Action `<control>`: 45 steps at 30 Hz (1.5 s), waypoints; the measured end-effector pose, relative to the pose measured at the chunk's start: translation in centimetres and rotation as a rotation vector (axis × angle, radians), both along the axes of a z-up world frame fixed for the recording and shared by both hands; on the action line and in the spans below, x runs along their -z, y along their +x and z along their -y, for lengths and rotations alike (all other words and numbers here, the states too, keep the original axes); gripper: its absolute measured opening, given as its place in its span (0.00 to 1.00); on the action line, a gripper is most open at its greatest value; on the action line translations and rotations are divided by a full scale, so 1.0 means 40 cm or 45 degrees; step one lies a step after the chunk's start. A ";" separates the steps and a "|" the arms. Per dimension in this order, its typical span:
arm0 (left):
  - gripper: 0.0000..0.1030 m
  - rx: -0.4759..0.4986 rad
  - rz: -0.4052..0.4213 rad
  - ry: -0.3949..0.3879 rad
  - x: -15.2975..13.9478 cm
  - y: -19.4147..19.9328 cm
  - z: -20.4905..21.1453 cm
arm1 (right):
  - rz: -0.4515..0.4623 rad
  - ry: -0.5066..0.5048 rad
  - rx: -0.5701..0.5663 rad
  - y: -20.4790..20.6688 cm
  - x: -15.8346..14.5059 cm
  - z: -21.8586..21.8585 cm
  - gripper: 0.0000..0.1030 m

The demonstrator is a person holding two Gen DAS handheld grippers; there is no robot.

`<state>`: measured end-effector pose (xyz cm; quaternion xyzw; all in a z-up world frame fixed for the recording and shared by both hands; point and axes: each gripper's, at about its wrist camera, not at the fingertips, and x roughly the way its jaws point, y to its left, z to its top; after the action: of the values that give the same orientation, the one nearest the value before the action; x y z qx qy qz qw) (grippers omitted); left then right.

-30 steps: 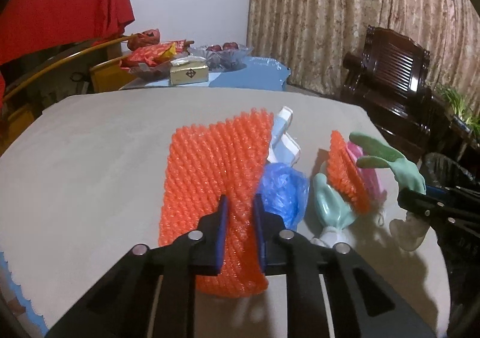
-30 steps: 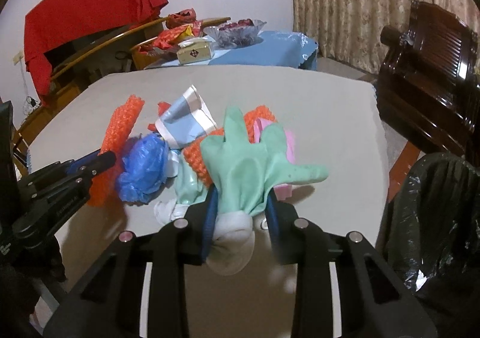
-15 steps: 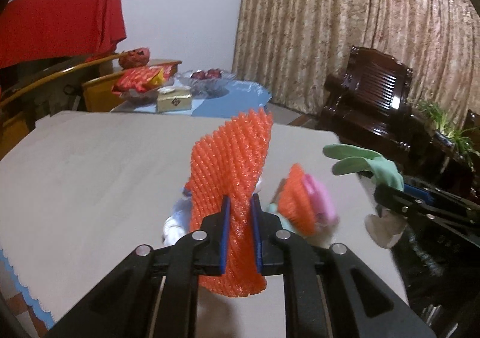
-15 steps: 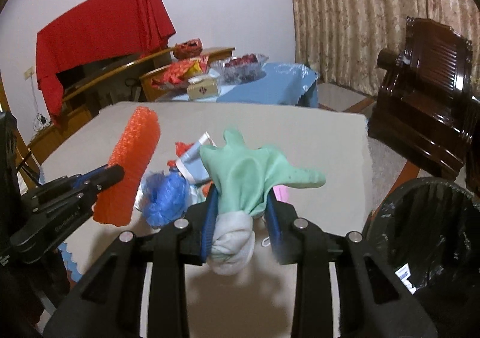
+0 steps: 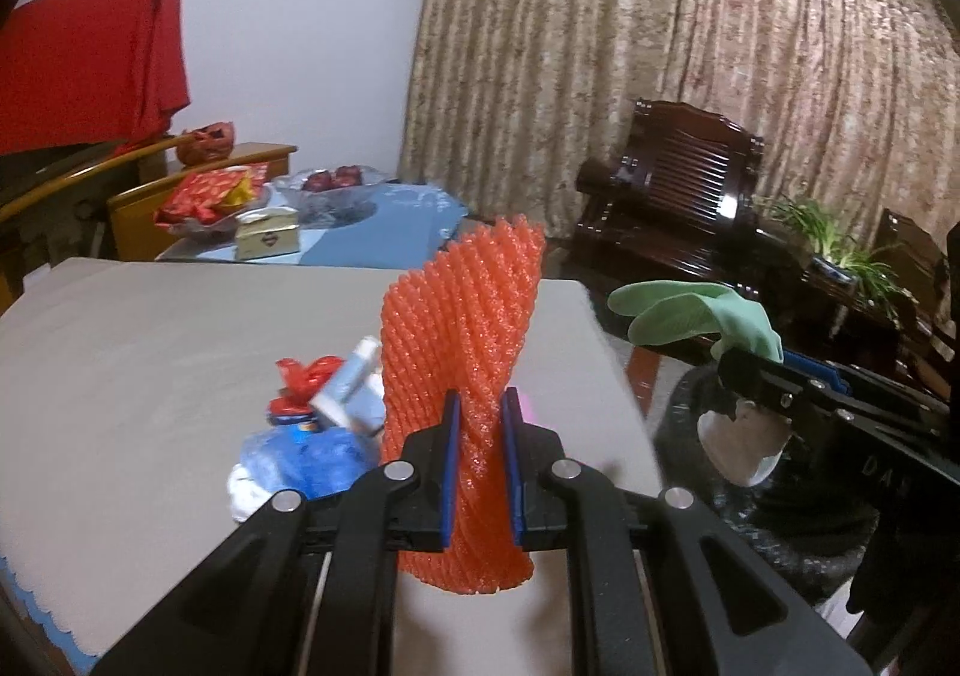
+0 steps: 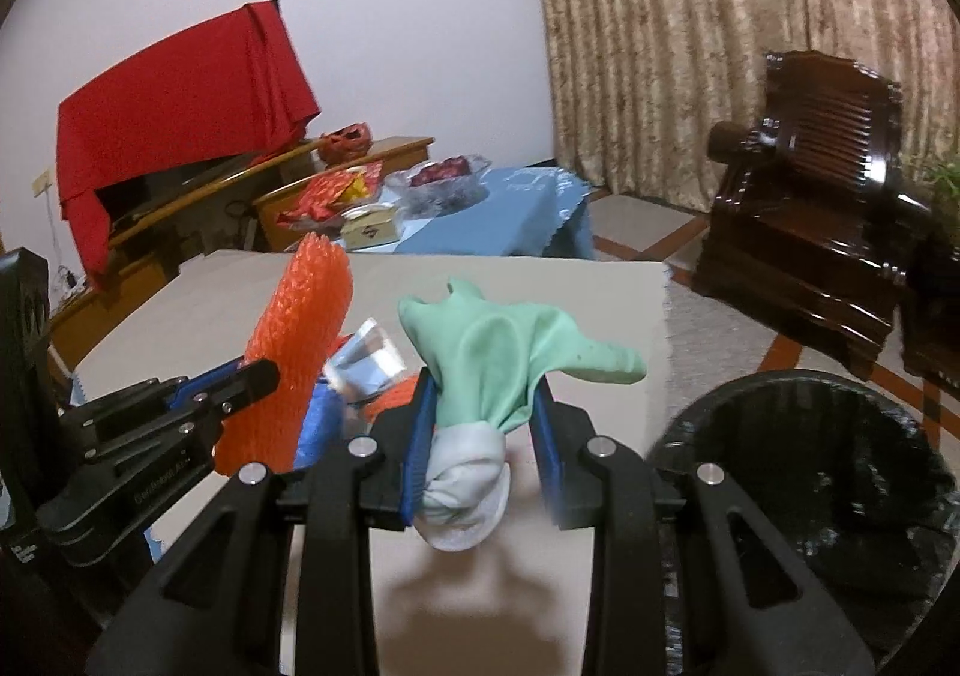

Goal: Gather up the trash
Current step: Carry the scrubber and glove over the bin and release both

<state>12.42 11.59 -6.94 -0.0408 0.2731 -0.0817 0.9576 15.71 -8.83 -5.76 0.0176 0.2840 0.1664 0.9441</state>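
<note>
Left wrist view: the left gripper [image 5: 479, 466] is clamping the orange foam net [image 5: 462, 352] upright above the desk [image 5: 150, 328]. Right wrist view: the right gripper [image 6: 483, 436] is pinching the green glove [image 6: 510, 352]; the black bin [image 6: 804, 466] is lying near right, closer to this hand.

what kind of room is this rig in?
Most likely a home living or dining room: floor-length patterned curtains, a carved dark wooden armchair, and a side table with a fruit bowl and snack packets behind the cloth-covered table.
</note>
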 end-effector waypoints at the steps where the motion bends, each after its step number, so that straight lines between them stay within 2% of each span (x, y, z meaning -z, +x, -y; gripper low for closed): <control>1: 0.13 0.013 0.000 -0.002 -0.002 0.003 0.011 | 0.004 -0.003 0.014 -0.005 -0.001 0.012 0.28; 13: 0.13 0.213 -0.004 -0.021 -0.006 0.022 0.200 | 0.005 -0.047 0.251 -0.044 0.004 0.218 0.28; 28: 0.13 0.492 -0.010 -0.048 0.002 0.070 0.471 | -0.030 -0.102 0.491 -0.077 0.061 0.445 0.28; 37: 0.13 0.582 -0.082 -0.073 0.036 0.108 0.589 | -0.053 -0.104 0.592 -0.084 0.089 0.550 0.29; 39: 0.15 0.604 -0.102 -0.073 0.046 0.115 0.612 | -0.067 -0.109 0.598 -0.081 0.096 0.560 0.33; 40: 0.24 0.605 -0.111 -0.077 0.050 0.117 0.617 | -0.071 -0.115 0.611 -0.077 0.097 0.565 0.34; 41: 0.40 0.608 -0.121 -0.082 0.054 0.120 0.622 | -0.079 -0.119 0.620 -0.078 0.103 0.569 0.43; 42: 0.47 0.609 -0.131 -0.089 0.058 0.123 0.625 | -0.088 -0.120 0.624 -0.079 0.109 0.574 0.53; 43: 0.54 0.603 -0.133 -0.093 0.062 0.122 0.624 | -0.091 -0.124 0.632 -0.081 0.114 0.577 0.58; 45: 0.58 0.599 -0.141 -0.092 0.067 0.123 0.619 | -0.094 -0.135 0.647 -0.087 0.124 0.575 0.70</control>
<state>17.34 -13.16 -9.62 -0.0148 0.3239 -0.3097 0.8938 12.23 -31.81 -10.73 0.0450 0.3131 -0.0919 0.9442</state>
